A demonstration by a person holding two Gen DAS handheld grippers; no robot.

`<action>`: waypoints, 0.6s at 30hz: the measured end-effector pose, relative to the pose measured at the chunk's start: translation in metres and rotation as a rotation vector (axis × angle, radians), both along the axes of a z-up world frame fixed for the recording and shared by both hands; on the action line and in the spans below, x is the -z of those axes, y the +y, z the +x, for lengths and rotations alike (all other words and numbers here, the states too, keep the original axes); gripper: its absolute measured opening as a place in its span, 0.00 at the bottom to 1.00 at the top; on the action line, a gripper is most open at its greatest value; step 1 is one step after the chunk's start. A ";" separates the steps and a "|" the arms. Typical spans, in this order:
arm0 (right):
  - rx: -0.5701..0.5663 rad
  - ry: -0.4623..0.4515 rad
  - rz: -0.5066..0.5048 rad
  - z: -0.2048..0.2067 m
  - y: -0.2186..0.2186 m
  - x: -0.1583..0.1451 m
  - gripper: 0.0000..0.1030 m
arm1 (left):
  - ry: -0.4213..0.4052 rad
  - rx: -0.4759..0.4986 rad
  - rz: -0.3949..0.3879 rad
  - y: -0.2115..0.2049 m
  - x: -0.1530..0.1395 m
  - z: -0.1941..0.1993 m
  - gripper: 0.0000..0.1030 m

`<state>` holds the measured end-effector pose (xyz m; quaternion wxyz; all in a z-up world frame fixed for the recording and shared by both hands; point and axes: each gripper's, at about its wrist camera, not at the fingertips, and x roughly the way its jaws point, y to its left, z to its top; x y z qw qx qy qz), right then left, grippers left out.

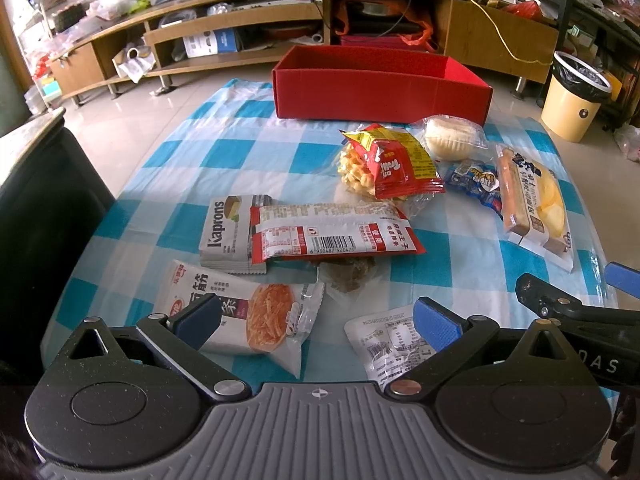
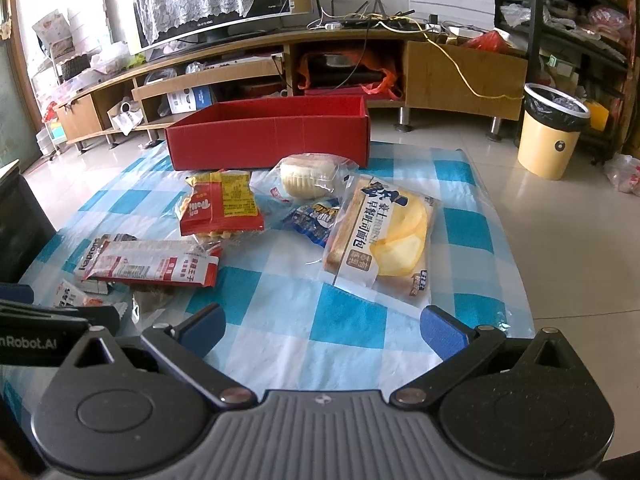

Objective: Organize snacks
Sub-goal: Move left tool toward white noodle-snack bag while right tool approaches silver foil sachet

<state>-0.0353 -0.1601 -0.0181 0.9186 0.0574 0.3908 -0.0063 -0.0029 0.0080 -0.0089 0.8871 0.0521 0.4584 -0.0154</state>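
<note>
An empty red box (image 1: 376, 88) (image 2: 268, 136) stands at the far end of the blue-checked cloth (image 1: 224, 160) (image 2: 320, 320). Snack packets lie scattered before it: a red and yellow packet (image 1: 394, 162) (image 2: 222, 204), a round bun in clear wrap (image 1: 452, 138) (image 2: 308, 178), a bread loaf bag (image 1: 532, 208) (image 2: 384, 240), a red and white packet (image 1: 332, 230) (image 2: 152, 266), a Kaprons packet (image 1: 224, 228). My left gripper (image 1: 316, 318) is open over an orange-strip snack packet (image 1: 248, 316). My right gripper (image 2: 324, 326) is open above bare cloth, just short of the bread bag.
A small blue packet (image 1: 480, 184) (image 2: 316, 216) lies between bun and bread. A white packet (image 1: 388, 344) lies by my left gripper's right finger. A TV cabinet (image 2: 280, 64) runs behind the box; a yellow bin (image 2: 550, 132) stands on the floor at right. A dark chair (image 1: 44, 208) is at left.
</note>
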 end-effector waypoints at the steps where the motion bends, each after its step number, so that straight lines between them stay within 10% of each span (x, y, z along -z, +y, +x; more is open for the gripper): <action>1: -0.001 0.002 0.001 0.000 0.000 0.000 1.00 | 0.001 0.000 -0.001 0.000 0.000 0.000 1.00; 18: -0.026 0.035 -0.004 0.005 0.007 0.007 1.00 | 0.007 0.002 0.002 0.003 0.003 0.000 1.00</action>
